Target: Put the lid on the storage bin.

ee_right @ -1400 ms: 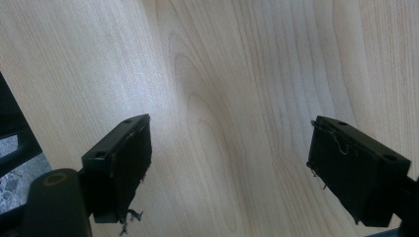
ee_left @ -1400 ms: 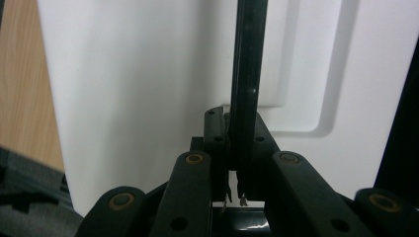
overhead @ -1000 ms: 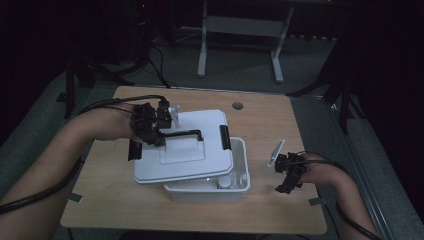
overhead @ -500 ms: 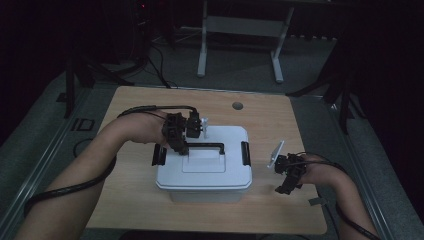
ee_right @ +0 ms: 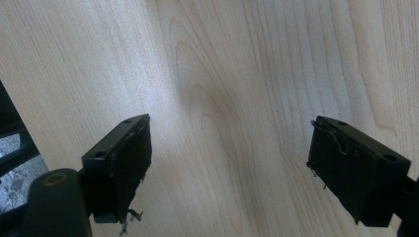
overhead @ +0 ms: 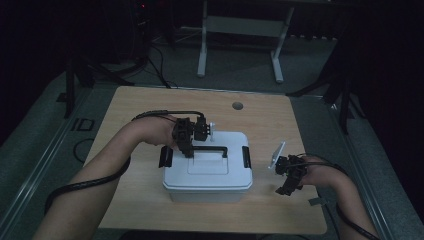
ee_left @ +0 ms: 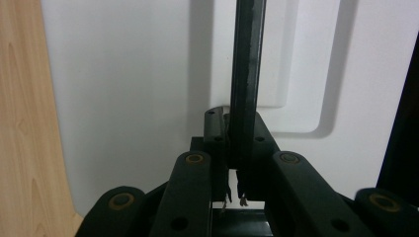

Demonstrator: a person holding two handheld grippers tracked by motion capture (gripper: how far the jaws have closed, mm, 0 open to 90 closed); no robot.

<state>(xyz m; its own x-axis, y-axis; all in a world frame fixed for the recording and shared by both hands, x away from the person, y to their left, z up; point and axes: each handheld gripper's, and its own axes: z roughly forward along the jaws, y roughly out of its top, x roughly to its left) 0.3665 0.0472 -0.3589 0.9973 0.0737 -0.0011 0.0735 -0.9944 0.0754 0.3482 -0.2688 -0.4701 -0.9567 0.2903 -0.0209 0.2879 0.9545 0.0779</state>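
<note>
A dark room surrounds a light wooden table (overhead: 150, 105), with a white metal stand on the grey floor beyond its far edge and a small round hole (overhead: 238, 106) near the middle of that edge.

A white plastic storage box (overhead: 207, 187) sits near the middle of the table, a little toward the near edge. Its white lid (overhead: 220, 167) lies flat on it, so what is inside cannot be seen. A black carrying handle (overhead: 212, 148) runs along the top of the lid, and a black clip hangs at each short end: one toward the left edge (overhead: 165, 157), one toward the right edge (overhead: 246, 156). No writing can be read on the box or lid.

The left gripper (overhead: 189, 150) comes down onto the lid's left end, its jaws clamped narrow on the black handle; the left gripper view shows the bar (ee_left: 245, 84) pinched between them over the white lid (ee_left: 128, 98).

The right gripper (overhead: 286, 186) hovers just off the box's right side, near the table's right edge, touching nothing. Its jaws stand wide apart with bare wood (ee_right: 227, 123) between the pads (ee_right: 136, 158).
</note>
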